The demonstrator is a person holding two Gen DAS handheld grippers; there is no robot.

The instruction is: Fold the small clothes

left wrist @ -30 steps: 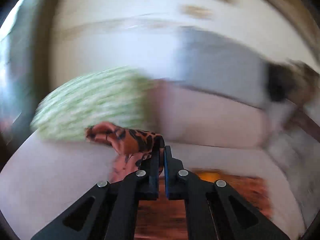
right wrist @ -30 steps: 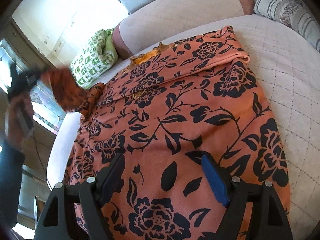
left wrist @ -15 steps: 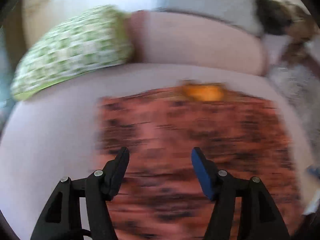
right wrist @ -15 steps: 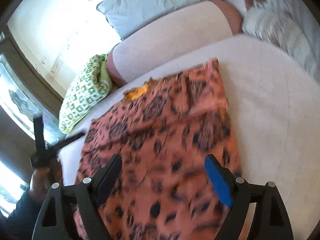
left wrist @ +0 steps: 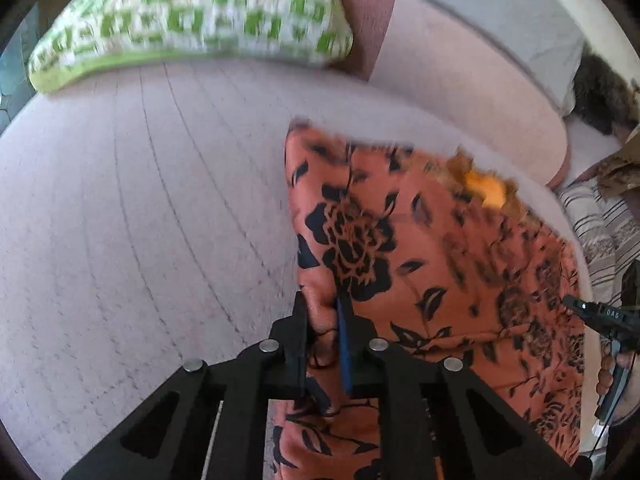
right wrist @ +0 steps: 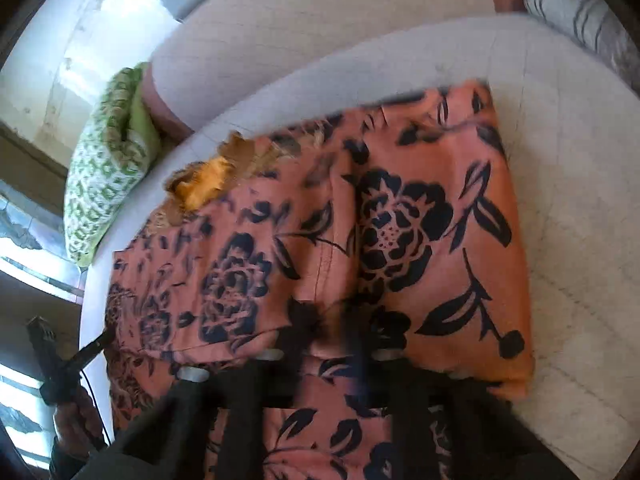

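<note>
- While the orange floral garment [left wrist: 432, 264] is lying partly folded on the quilted bed [left wrist: 140, 200], toward its headboard edge, the left gripper [left wrist: 324, 332] is pinching the cloth's left edge.
- The right gripper [right wrist: 326, 344] is blurring in its own view; it is apparently clamping the near fold.
- Thin and limp, the fabric is likely sagging and slipping; edges and corners are offering the surest hold.
- No containers are appearing.
</note>
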